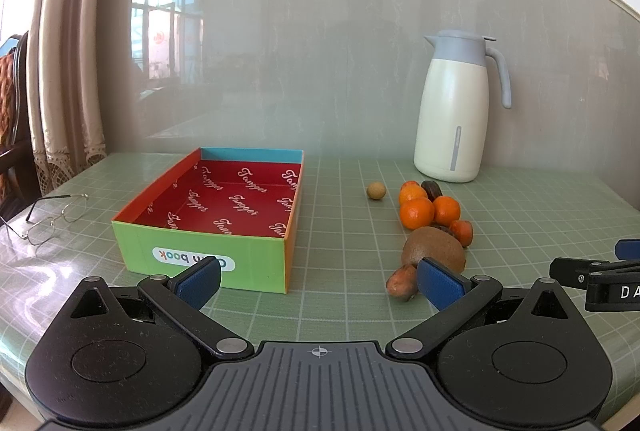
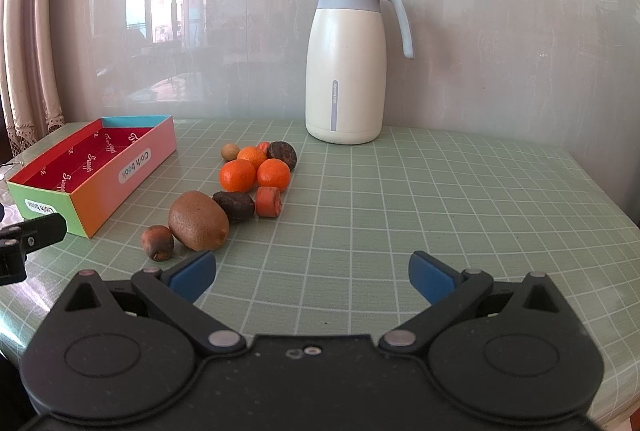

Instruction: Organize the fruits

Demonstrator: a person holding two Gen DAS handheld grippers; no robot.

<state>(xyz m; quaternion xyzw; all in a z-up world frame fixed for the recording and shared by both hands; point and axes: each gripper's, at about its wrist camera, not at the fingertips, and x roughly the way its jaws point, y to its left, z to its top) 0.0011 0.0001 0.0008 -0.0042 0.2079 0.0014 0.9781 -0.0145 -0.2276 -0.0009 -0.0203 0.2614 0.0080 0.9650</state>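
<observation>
A colourful box (image 1: 208, 231) with a red lining stands open and empty at the left; it also shows in the right wrist view (image 2: 92, 171). Beside it lies a cluster of fruit: a brown kiwi (image 1: 434, 249) (image 2: 198, 221), three oranges (image 1: 417, 213) (image 2: 237, 175), dark fruits (image 2: 234, 206), small reddish pieces (image 2: 269, 201) and a tan ball (image 1: 376, 190). My left gripper (image 1: 320, 281) is open, low over the mat, between box and fruit. My right gripper (image 2: 312, 273) is open, just right of the kiwi.
A white and grey thermos jug (image 1: 456, 107) (image 2: 346, 63) stands at the back by the wall. Wire glasses (image 1: 52, 219) lie at the table's left edge. The table has a green grid mat (image 2: 440, 199). Curtains hang at the far left.
</observation>
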